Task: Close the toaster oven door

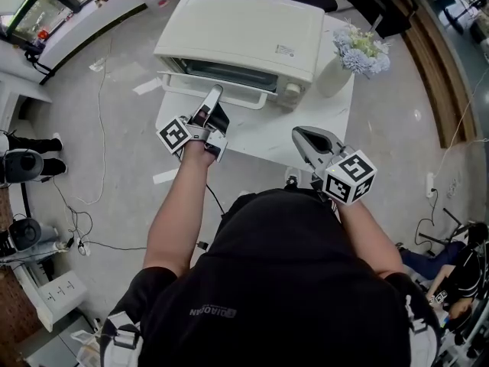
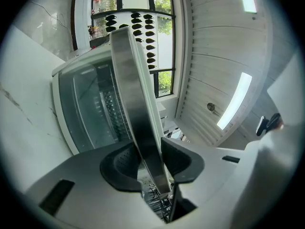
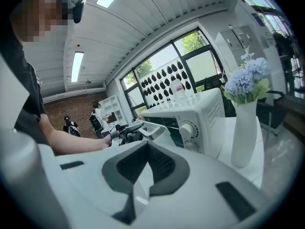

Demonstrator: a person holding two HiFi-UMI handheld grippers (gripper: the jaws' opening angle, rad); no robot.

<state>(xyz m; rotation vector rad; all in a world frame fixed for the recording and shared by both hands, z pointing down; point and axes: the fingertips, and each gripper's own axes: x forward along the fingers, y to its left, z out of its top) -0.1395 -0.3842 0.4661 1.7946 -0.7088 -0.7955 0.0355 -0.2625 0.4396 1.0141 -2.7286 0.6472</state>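
Pinching toaster oven (image 1: 244, 29) door handle (image 2: 138, 104) w/ L gripper (image 2: 150, 159) fingers, door part-open. Holding R gripper (image 3: 147, 162) fingers pressed together, empty, over worktop (image 1: 260, 136) edge.

toaster oven (image 1: 244, 33) x1, w/ 1 door (image 1: 183, 82), 1 handle bar (image 2: 131, 94) across the door, and 2 knobs (image 3: 187, 129) stacked on the front panel (both show in right gripper view; head view shows just 1). Table (image 1: 267, 132) x1. Vase (image 1: 334, 76) x1, flower bunch (image 1: 361, 50) x1; stems too small to count. Grippers x2: left gripper (image 1: 215, 92), right gripper (image 1: 300, 134). Marker cubes (image 1: 175, 134) x2, 1 per gripper. Ceiling light strips (image 2: 233, 101) x2 in left gripper view. Ppl x2: wearer (image 1: 283, 281) + 1 more person (image 1: 458, 281) at head view's lower-right edge. Floor: socket block (image 1: 59, 295) x1; cables (image 1: 99, 128) several, exact no. can't tell.
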